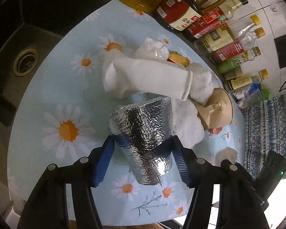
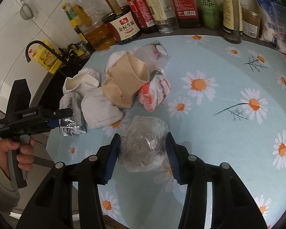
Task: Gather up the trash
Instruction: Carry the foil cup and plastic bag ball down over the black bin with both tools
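Note:
In the left wrist view my left gripper is shut on a crumpled silver foil pouch on the daisy-print tablecloth. Beyond it lie a white paper cup, white tissues and a crushed brown paper cup. In the right wrist view my right gripper is shut on a crumpled clear plastic bag. The same pile sits beyond: brown cup, white cup, tissue, red-and-white wrapper. The left gripper shows at the left, holding the foil pouch.
A row of sauce and oil bottles lines the back edge of the counter; they also show in the left wrist view. A dark sink with a drain lies left of the cloth. A black tap stands by the sink.

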`<action>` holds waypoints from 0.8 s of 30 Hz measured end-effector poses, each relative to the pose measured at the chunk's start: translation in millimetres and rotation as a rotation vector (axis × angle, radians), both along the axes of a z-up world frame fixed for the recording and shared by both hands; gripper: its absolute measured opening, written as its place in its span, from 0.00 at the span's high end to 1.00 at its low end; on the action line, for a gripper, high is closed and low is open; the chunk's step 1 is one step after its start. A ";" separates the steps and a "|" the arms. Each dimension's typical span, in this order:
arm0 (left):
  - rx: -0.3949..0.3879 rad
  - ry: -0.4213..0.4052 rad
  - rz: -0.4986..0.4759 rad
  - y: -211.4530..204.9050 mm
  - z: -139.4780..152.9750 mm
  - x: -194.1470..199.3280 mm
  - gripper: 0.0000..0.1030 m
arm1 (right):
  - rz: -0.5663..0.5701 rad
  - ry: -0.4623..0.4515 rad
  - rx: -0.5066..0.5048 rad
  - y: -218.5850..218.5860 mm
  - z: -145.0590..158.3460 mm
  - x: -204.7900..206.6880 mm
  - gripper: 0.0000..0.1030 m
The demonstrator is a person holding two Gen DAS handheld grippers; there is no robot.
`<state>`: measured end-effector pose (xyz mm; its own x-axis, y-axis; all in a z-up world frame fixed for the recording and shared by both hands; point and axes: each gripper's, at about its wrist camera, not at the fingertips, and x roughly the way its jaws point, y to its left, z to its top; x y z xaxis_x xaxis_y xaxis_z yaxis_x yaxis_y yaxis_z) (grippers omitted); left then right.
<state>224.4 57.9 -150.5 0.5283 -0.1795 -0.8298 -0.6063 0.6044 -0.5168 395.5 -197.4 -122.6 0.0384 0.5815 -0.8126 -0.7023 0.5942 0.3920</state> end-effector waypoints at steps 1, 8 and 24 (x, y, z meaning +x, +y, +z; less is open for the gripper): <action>0.005 -0.004 -0.005 -1.4 1.6 -1.5 0.43 | 0.002 0.001 0.003 1.6 0.8 -2.1 0.53; 0.010 -0.043 -0.018 -2.9 11.9 -21.1 0.43 | 0.027 -0.020 0.002 10.7 8.1 -20.1 0.53; 0.009 -0.117 -0.084 -8.1 23.9 -93.4 0.43 | 0.036 -0.085 -0.012 22.5 32.0 -97.9 0.53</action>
